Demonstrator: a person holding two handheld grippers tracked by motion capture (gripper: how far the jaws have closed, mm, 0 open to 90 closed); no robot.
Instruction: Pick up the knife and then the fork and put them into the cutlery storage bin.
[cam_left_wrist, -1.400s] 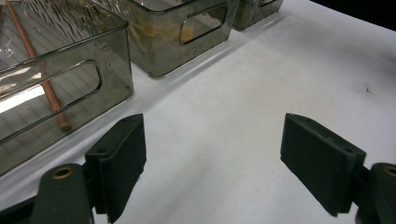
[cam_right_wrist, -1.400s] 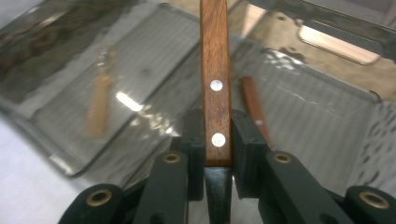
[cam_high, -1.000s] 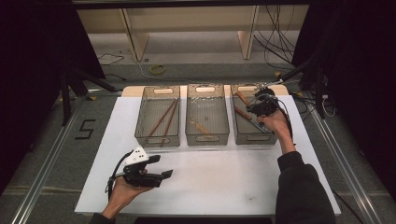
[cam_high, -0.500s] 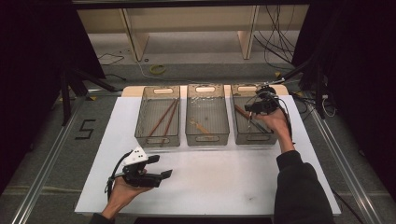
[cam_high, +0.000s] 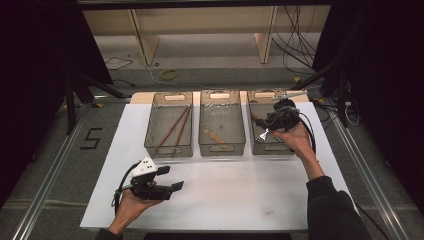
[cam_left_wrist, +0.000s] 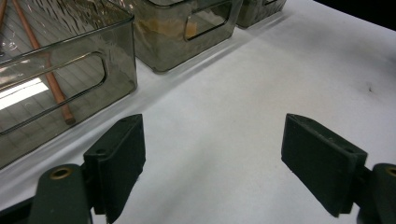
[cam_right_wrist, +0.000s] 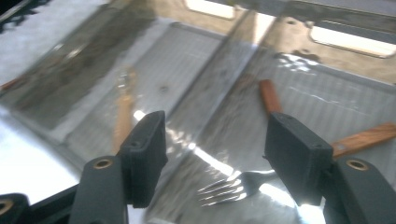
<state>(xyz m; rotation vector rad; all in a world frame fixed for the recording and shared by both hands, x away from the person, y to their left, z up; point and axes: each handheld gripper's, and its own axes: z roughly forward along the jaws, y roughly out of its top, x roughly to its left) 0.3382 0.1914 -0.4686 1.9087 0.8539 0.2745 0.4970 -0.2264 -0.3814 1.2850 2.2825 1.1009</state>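
My right gripper (cam_high: 270, 122) hovers over the right clear bin (cam_high: 265, 150). Its jaws have just been opening and now stand open (cam_right_wrist: 215, 140) with nothing between them. Below them a fork (cam_right_wrist: 229, 186) with a wooden handle lies on the bin floor, its tines also visible from above (cam_high: 263, 134). A second wooden handle (cam_right_wrist: 270, 95) lies farther back in that bin. My left gripper (cam_high: 171, 178) rests low over the white table near the front left. It is open (cam_left_wrist: 212, 154), with bare tabletop between the jaws.
Three clear bins stand in a row at the table's far side. The left bin (cam_high: 168, 148) holds reddish chopsticks (cam_high: 175, 125). The middle bin (cam_high: 221, 148) holds a small wooden utensil (cam_high: 216, 135). Cables trail over the floor behind the table.
The right hand has drawn a little back toward the near end of the right bin, and a fork's tines now show below it. The left hand has stayed put.
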